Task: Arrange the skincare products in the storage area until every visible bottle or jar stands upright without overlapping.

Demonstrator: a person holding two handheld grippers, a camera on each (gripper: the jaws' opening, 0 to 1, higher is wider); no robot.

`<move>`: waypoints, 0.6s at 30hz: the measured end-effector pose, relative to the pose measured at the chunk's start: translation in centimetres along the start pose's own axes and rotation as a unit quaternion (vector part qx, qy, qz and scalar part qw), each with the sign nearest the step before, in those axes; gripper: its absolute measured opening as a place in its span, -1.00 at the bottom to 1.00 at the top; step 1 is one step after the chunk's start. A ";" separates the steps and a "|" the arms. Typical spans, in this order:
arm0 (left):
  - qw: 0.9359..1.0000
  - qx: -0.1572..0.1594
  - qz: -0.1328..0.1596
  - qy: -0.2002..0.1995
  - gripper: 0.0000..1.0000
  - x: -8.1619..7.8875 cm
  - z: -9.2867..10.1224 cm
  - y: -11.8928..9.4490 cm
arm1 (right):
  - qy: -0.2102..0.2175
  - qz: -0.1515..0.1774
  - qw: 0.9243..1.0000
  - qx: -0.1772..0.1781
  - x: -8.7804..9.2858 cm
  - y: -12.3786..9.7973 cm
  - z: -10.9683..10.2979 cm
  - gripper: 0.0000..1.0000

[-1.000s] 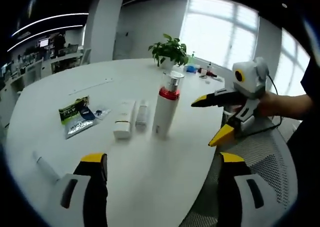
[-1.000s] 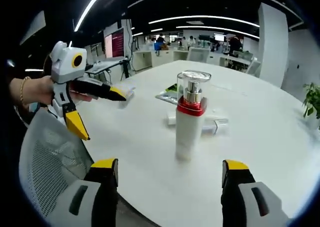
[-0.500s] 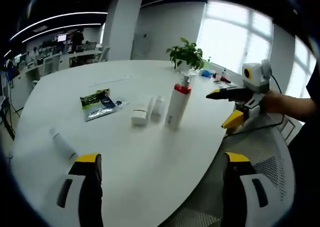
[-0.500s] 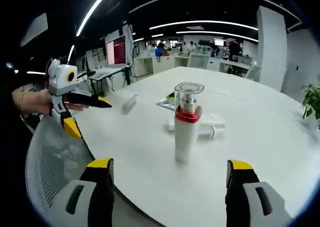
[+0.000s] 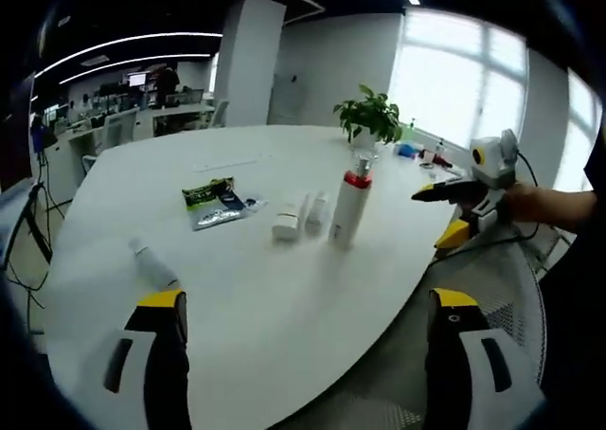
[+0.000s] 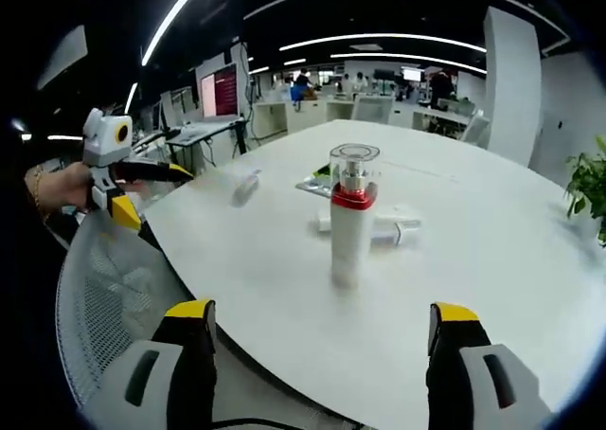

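A white pump bottle [image 5: 348, 209] with a red collar and clear cap stands upright on the round white counter [image 5: 237, 288], near its middle. Just beside it, on the side away from the window, two white tubes [image 5: 288, 219] lie flat, close together. Farther along lies a green and silver sachet [image 5: 212, 203], and well apart from those, near the counter's edge, a small white bottle [image 5: 151, 262] lies on its side.

In the left gripper view the left tongs [image 5: 303, 354] rise from the bottom with their yellow-tipped jaws wide apart, holding nothing, off the counter's near edge. The right tongs [image 5: 445, 212] show at the right, held in a hand [image 5: 530, 206] above a mesh chair [image 5: 502, 278], jaws spread and empty.

In the right gripper view the right tongs [image 6: 317, 359] also stand apart, and the pump bottle [image 6: 350, 217] stands upright ahead of them with the tubes [image 6: 383, 226] behind it. The left tongs [image 6: 142, 188] appear at the left, jaws parted. A potted plant [image 5: 367, 117] sits on the far side by the window
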State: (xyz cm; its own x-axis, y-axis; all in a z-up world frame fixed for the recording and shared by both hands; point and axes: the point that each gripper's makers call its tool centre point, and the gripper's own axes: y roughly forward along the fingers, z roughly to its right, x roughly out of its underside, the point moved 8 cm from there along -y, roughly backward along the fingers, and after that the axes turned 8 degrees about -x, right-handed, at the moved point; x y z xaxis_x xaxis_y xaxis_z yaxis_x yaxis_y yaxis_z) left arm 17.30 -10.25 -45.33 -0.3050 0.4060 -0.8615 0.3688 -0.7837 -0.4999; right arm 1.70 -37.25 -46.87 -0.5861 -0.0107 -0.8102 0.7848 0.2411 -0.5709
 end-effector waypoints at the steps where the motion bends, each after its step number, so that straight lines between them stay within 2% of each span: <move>1: 1.000 0.000 0.002 -0.002 0.98 0.0 -0.1 -0.1 | 0.000 0.007 1.000 -0.002 -0.2 0.0 0.0 0.98; 4: 1.000 -0.001 0.010 -0.023 0.98 -0.2 -0.2 -0.8 | 0.003 0.019 1.000 -0.006 -1.2 0.0 0.1 0.97; 8: 1.000 -0.006 0.011 -0.020 0.95 0.1 -0.3 -0.9 | 0.012 0.046 0.999 0.001 -1.6 0.6 -0.1 0.94; 10: 1.000 -0.006 0.009 -0.018 0.94 0.2 0.0 -0.7 | 0.007 0.041 0.999 0.005 -1.4 1.0 -0.3 0.93; 11: 1.000 -0.006 0.007 -0.015 0.94 0.2 0.1 -0.6 | -0.006 0.011 1.000 0.014 -0.9 1.0 -0.1 0.91; 13: 1.000 -0.008 0.005 -0.010 0.92 0.2 0.0 -0.4 | -0.035 -0.008 0.999 0.019 -0.6 1.3 -0.1 0.87; 18: 1.000 -0.009 0.005 -0.013 0.92 0.3 -0.1 -0.3 | -0.022 0.008 1.000 0.013 -0.8 1.2 0.2 0.83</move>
State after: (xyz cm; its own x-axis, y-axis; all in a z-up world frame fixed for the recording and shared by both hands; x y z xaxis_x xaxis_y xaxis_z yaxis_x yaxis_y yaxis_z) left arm 17.20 -9.78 -45.48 -0.3244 0.3858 -0.8637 0.3867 -0.7792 -0.4933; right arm 3.15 -37.13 -46.97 -0.5640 -0.0498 -0.8243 0.7994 0.2172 -0.5601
